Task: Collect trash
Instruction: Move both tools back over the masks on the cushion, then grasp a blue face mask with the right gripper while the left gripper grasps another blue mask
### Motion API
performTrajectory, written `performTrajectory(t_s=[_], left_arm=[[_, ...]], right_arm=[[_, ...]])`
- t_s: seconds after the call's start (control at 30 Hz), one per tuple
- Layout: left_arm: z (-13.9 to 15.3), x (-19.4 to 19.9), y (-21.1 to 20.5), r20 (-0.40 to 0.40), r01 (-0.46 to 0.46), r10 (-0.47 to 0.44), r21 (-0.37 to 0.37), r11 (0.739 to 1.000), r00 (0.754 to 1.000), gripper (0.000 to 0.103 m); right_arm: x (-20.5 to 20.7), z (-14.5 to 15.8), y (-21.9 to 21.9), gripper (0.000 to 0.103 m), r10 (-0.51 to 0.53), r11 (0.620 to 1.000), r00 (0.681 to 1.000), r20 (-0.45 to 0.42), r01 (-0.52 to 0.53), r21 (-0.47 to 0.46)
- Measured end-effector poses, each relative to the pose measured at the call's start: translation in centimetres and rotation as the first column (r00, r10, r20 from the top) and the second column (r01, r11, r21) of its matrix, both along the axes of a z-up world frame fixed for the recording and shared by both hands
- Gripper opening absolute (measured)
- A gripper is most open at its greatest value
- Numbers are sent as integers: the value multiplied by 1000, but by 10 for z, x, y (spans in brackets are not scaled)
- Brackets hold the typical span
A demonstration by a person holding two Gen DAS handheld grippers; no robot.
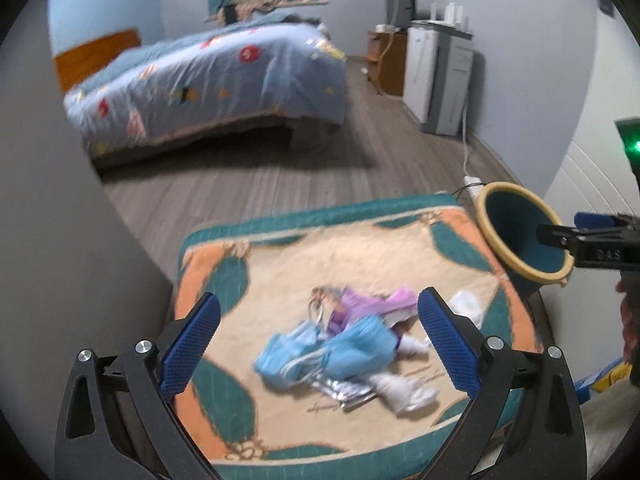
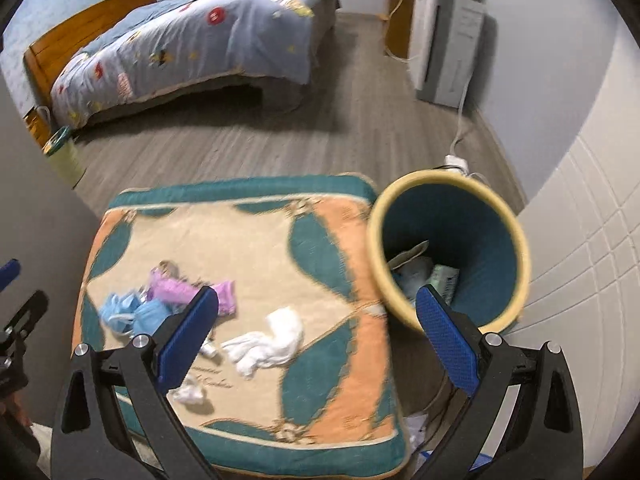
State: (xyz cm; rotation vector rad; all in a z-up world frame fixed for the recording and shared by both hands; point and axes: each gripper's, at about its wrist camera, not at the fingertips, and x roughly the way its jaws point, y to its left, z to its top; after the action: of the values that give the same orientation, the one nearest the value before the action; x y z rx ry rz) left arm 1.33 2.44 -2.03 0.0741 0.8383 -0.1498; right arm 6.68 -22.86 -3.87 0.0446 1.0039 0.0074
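Trash lies on a patterned cushion [image 1: 280, 264] [image 2: 248, 240]: blue face masks [image 1: 320, 348] [image 2: 128, 312], a purple wrapper [image 1: 372, 304] [image 2: 180, 290], white crumpled tissues [image 1: 400, 392] [image 2: 272, 340] and a silver foil piece [image 1: 344, 392]. My left gripper [image 1: 320, 336] hangs open above the masks, nothing between its blue pads. My right gripper [image 2: 318, 332] is open too, above the cushion's right part beside the bin; it shows side-on in the left wrist view [image 1: 556, 236]. A teal bin with a yellow rim [image 1: 520, 232] [image 2: 448, 248] stands right of the cushion and holds some paper and packaging.
A bed with a blue quilt [image 1: 208, 80] [image 2: 192, 36] stands beyond a stretch of wooden floor [image 1: 240, 184]. White cabinets [image 1: 436, 76] [image 2: 444, 44] line the right wall, with a power strip and cord [image 1: 472, 180] [image 2: 456, 160] behind the bin. A green container [image 2: 64, 152] sits by the bed.
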Motion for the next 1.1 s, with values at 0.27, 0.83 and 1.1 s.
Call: performTrajectory(t_s=[0.27, 0.83, 1.1], left_arm=[[-23, 6, 37, -62, -71, 75, 66, 995, 995, 98], [-38, 30, 76, -132, -93, 102, 74, 993, 986, 98], [-46, 39, 92, -176, -124, 130, 45, 991, 976, 98]], right_arm=[[6, -36, 35, 97, 9, 1000, 995, -96, -6, 31], [21, -89, 148, 97, 239, 969, 954, -181, -246, -17], [21, -103, 178, 94, 305, 948, 929, -208, -318, -33]])
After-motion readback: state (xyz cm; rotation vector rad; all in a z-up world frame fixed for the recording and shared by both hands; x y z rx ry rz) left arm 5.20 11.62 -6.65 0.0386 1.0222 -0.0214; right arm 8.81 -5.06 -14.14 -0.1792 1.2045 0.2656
